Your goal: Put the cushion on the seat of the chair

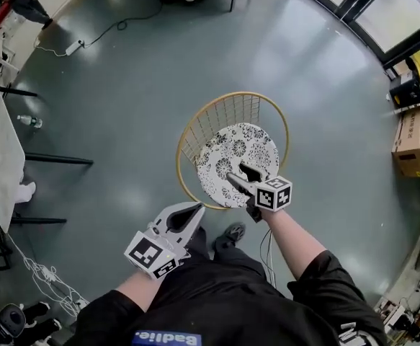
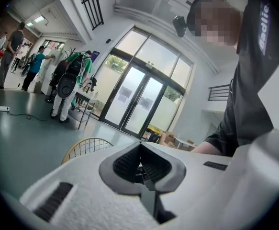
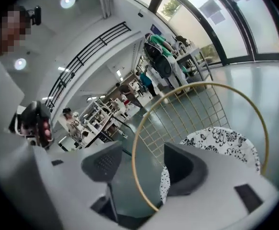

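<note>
Lying on the seat of the gold wire chair, the floral cushion is partly covered at its near edge by the right hand-held gripper, whose jaws are wide and empty. The left hand-held gripper is clear of the chair, jaws together on nothing. White lettering on a blue shirt patch shows upside down, clipped by the frame edge.

Right gripper hangs over the chair, jaws spread wide, nothing between the pads. Only the chair's gold rim and the grey floor show through the gap. The black-and-white flowered cushion lies on the chair's seat, inside the ring, in front of the wire-grid back. Beyond the chair, people stand near shelving.
</note>
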